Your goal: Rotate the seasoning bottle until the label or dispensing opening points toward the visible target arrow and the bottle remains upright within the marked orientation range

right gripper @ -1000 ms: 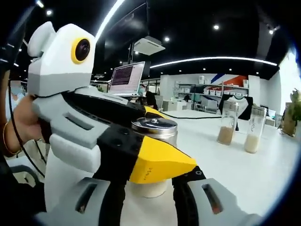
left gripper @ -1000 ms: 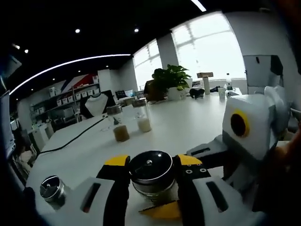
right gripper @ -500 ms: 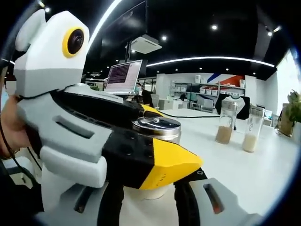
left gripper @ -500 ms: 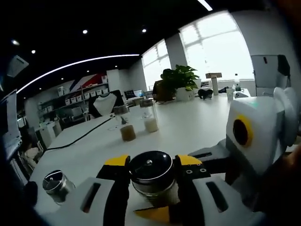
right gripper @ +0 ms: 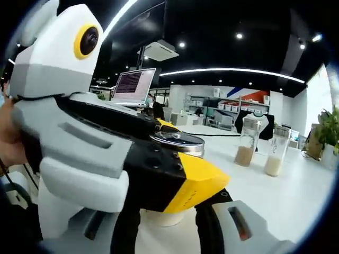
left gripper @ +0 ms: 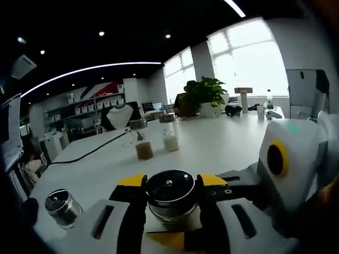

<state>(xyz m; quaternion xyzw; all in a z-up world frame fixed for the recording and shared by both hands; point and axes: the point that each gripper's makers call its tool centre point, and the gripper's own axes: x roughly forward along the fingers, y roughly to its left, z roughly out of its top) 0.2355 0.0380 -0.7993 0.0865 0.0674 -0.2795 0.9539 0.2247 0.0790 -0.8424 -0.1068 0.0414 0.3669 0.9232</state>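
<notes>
The left gripper (left gripper: 170,198) pinched the seasoning bottle (left gripper: 170,196) upright on the white surface (left gripper: 212,143). Its view caught a small jar (left gripper: 62,207) at eight o'clock; the right gripper view showed a laptop (right gripper: 132,87). Whether the right gripper (right gripper: 168,225) was spread, I couldn't tell.

An open-plan office, probably: a long white table (left gripper: 212,140), an open laptop (right gripper: 131,87), storage shelves (left gripper: 87,108), a potted plant (left gripper: 204,95), large windows (left gripper: 249,58) and ceiling strip lighting (right gripper: 233,71).
</notes>
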